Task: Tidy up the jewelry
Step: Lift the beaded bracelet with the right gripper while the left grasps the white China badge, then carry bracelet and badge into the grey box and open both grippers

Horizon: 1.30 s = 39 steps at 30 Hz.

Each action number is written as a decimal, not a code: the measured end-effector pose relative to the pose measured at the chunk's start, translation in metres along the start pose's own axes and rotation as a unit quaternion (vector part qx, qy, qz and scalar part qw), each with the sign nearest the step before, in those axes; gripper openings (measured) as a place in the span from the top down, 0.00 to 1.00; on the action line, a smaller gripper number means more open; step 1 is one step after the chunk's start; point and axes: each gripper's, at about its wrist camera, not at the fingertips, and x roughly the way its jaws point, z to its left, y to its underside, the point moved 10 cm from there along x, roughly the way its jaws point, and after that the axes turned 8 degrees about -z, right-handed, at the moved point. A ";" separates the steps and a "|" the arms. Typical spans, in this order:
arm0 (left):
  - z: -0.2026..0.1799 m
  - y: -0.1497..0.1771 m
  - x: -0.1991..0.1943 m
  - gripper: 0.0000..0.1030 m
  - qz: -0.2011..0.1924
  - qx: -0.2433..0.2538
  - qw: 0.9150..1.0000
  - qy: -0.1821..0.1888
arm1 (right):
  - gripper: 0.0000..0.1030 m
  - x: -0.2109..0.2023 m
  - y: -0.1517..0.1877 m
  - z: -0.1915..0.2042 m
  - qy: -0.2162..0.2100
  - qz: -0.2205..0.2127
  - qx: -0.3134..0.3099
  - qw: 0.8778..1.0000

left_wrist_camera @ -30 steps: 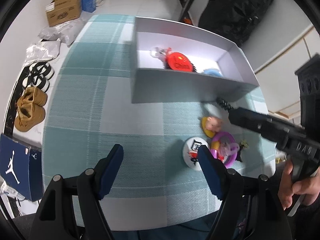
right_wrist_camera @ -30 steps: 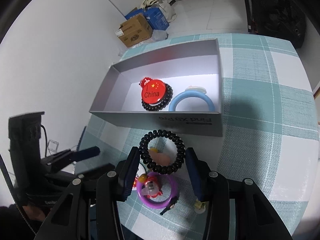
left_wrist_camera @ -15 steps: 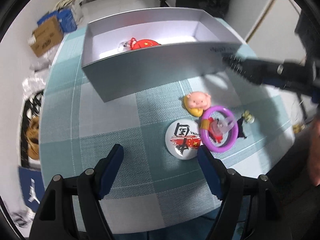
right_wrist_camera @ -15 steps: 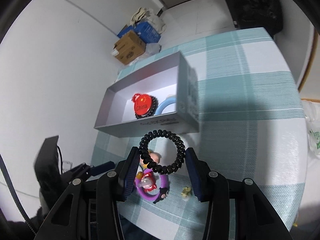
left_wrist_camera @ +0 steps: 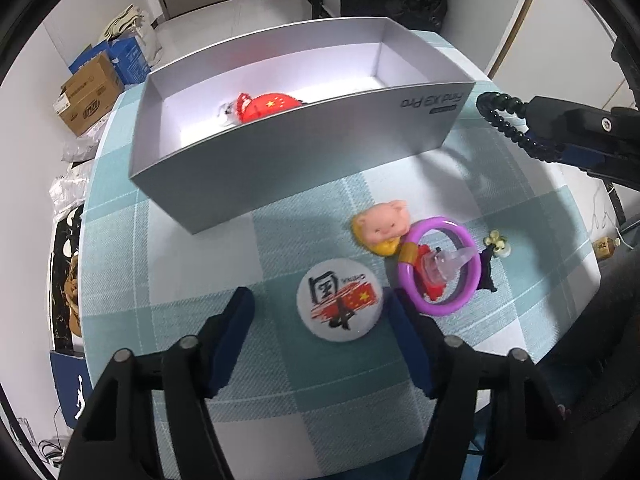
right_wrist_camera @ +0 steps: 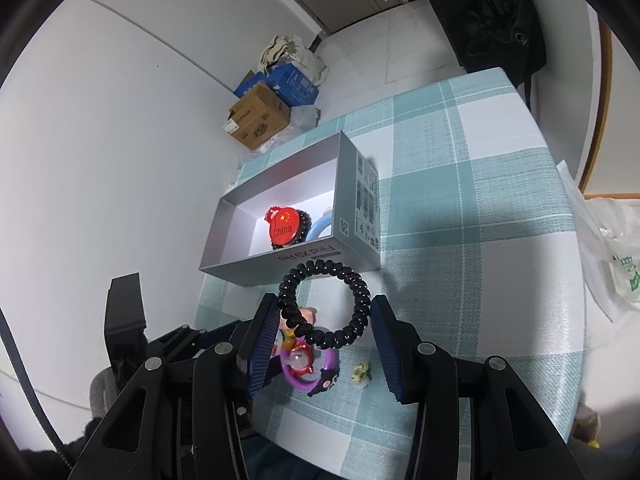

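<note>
Black and coiled, the spiral hair tie (right_wrist_camera: 325,305) hangs between the fingers of the right gripper (right_wrist_camera: 325,322), which are closed in on its two sides and hold it in the air just short of the grey phone box (left_wrist_camera: 280,168). The box already contains a red "China" badge (right_wrist_camera: 284,227), a dark beaded bracelet under it and a pale blue ring (right_wrist_camera: 320,227). The step in hand looks like the carry: the tie is lifted but not yet over the box opening.

The left gripper (left_wrist_camera: 320,320) hovers low over the checked tablecloth (left_wrist_camera: 200,264) with its fingers wide apart, holding nothing, the round white badge (left_wrist_camera: 339,300) lying between them. Just beside it lie a pig-face charm (left_wrist_camera: 382,226) and a purple ring (left_wrist_camera: 439,266) with small trinkets.

Next, I judge, the right gripper should travel forward over the near wall, then spread its fingers so the tie drops inside without catching the rim.
</note>
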 end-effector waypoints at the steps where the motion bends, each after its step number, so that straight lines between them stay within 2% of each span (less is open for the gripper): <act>1: 0.000 -0.001 0.000 0.41 0.000 0.000 1.000 0.000 | 0.56 0.000 0.000 -0.001 0.000 -0.001 0.001 1.000; 3: 0.000 -0.001 -0.001 0.46 -0.002 0.000 1.000 0.001 | 0.56 -0.002 -0.001 -0.002 0.001 -0.002 0.003 1.000; 6: -0.001 -0.002 -0.003 0.63 -0.005 0.001 1.000 0.003 | 0.56 -0.004 -0.001 -0.004 0.001 -0.005 0.005 1.000; 16: 0.005 0.000 -0.006 0.63 0.000 -0.019 1.000 0.005 | 0.56 -0.008 -0.006 -0.006 0.003 -0.015 0.012 1.000; 23: 0.012 -0.003 -0.014 0.63 -0.012 -0.036 0.999 0.014 | 0.56 -0.012 -0.011 -0.010 0.008 -0.028 0.020 0.999; 31: 0.005 -0.010 -0.032 0.63 -0.043 -0.059 0.996 0.041 | 0.56 -0.021 -0.021 -0.014 0.011 -0.049 0.031 0.998; 39: 0.004 -0.029 -0.050 0.64 -0.094 -0.081 0.991 0.059 | 0.56 -0.024 -0.030 -0.005 0.000 -0.064 0.025 0.998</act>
